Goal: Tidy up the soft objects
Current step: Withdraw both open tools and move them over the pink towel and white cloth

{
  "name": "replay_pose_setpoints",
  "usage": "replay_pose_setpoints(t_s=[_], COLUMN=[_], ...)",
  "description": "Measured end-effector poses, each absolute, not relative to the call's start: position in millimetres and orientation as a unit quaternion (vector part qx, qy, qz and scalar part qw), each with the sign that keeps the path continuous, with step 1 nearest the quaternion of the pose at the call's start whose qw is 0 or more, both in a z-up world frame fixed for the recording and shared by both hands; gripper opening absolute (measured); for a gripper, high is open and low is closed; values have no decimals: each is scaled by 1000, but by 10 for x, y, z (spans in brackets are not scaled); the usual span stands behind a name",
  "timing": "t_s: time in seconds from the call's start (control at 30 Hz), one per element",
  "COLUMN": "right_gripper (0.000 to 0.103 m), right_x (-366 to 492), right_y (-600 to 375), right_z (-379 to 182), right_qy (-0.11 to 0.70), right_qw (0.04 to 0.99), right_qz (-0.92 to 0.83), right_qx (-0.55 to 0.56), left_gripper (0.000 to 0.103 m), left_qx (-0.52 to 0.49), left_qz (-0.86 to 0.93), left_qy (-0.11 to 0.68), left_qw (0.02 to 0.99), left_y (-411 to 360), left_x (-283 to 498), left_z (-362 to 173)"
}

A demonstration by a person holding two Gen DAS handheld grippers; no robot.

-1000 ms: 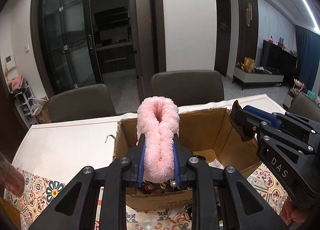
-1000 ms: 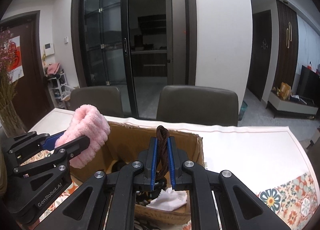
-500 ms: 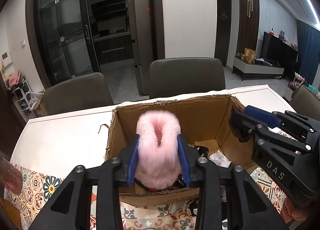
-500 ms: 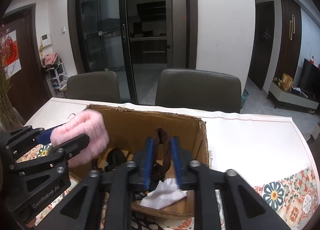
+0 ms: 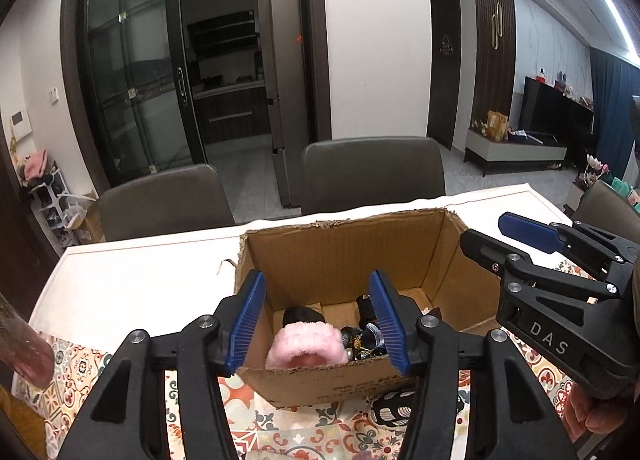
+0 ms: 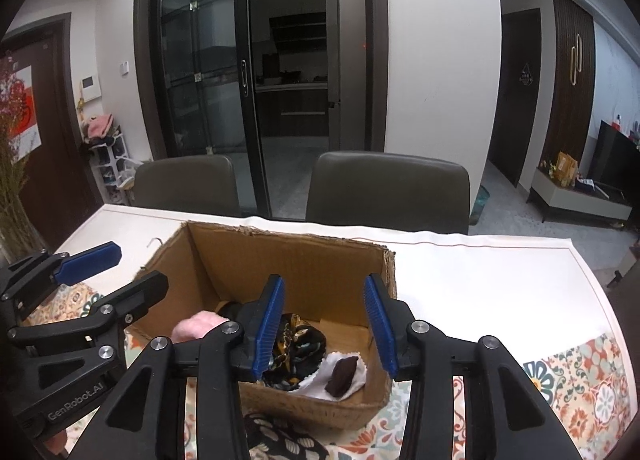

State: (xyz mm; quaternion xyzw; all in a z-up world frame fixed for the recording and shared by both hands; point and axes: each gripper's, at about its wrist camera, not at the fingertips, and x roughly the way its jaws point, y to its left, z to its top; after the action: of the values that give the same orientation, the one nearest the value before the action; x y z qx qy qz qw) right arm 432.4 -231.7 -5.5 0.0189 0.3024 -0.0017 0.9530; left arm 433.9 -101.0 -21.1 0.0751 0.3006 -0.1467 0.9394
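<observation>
An open cardboard box (image 5: 344,221) (image 6: 288,260) stands on the table just ahead of both grippers. A pink fluffy item (image 5: 306,345) (image 6: 195,326) lies inside it at the near wall, below my left gripper (image 5: 316,300) (image 6: 134,270). The left jaws are opening and nothing is pressed between the blue pads. A small brown item (image 6: 342,374) rests on a white cloth (image 6: 356,382) on the box floor, below my right gripper (image 6: 324,300) (image 5: 485,230). The right jaws are opening too, with nothing held. A dark patterned scarf (image 6: 297,345) lies beside the cloth.
Two grey chairs (image 5: 372,172) (image 5: 160,200) stand behind the white tabletop (image 6: 480,272). A patterned tablecloth (image 6: 592,376) covers the near side. Dark patterned fabric (image 5: 390,406) lies in front of the box. Dried flowers (image 6: 12,188) stand at far left. A person's hand (image 5: 596,416) holds the right gripper.
Both grippers opened. The pink fluffy item left the left jaws and dropped into the box; the brown item left the right jaws and landed on the white cloth.
</observation>
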Motion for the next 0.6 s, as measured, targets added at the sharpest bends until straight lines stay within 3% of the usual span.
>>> replay_pose_setpoints(t_s=[0.23, 0.6], right_gripper=[49, 49], right_x=[4100, 3702], right_y=[-2283, -2245], right_z=[104, 184], right_qy=[289, 294], right_qw=[957, 955], right_qz=[1, 4], right_qx=[23, 29], left_gripper=[58, 59], left_qx=[74, 75], left_qz=[-136, -127], left_qy=[291, 293], left_qw=[944, 944], left_y=[-947, -866], left_x=[4082, 3636], left_z=[-54, 11])
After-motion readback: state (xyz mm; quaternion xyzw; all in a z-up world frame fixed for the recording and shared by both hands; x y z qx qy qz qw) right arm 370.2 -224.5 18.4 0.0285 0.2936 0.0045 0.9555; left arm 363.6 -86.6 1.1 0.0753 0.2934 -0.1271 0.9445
